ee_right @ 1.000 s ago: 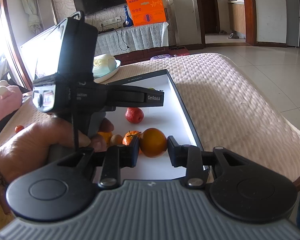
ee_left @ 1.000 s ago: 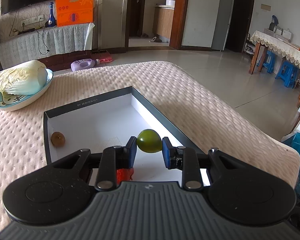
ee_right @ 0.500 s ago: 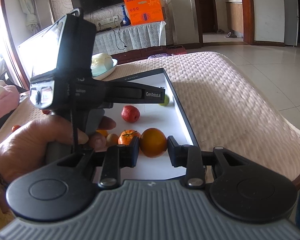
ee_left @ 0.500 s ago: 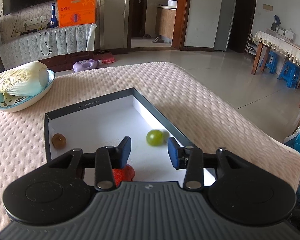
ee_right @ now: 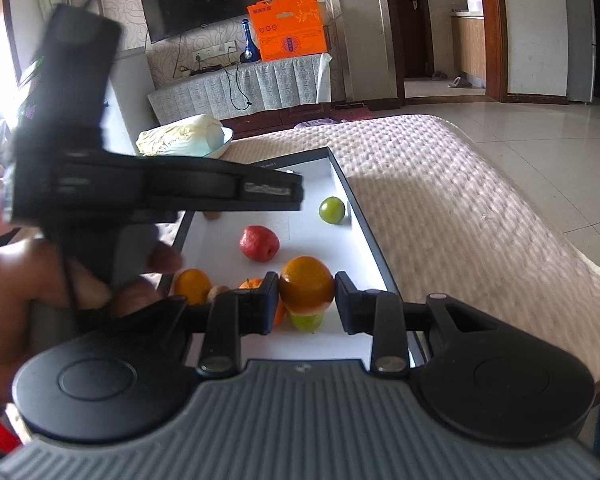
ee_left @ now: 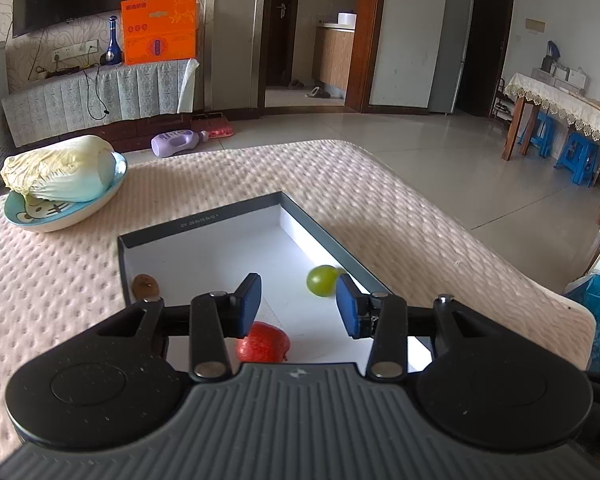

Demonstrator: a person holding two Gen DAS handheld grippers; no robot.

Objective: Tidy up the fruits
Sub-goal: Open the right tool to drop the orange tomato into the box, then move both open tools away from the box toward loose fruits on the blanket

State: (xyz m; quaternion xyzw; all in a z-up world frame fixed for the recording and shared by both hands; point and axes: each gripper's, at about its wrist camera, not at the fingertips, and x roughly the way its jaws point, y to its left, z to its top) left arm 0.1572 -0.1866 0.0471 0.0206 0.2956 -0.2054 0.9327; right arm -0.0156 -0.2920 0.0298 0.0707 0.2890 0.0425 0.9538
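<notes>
A shallow white box with a dark rim [ee_left: 328, 236] [ee_right: 374, 248] lies on the padded table. My left gripper [ee_left: 298, 306] is open and empty above it. A green fruit [ee_left: 322, 280] [ee_right: 332, 210] rests by the box's right wall, a red fruit [ee_left: 264, 342] [ee_right: 259, 243] lies under the left gripper, and a small brown fruit [ee_left: 145, 286] sits at the left wall. My right gripper [ee_right: 306, 298] is shut on an orange [ee_right: 306, 284] above the box's near end. Other oranges [ee_right: 192, 284] and a second green fruit [ee_right: 308, 321] lie below it.
A blue bowl with a cabbage [ee_left: 60, 172] [ee_right: 184, 140] stands at the table's far left. The hand holding the left gripper [ee_right: 100, 208] fills the left of the right wrist view. The table edge drops to the tiled floor on the right.
My left gripper opened and let the green fruit go; it now lies in the box by the right wall. The left gripper then pulled back and up. The right gripper keeps its orange.
</notes>
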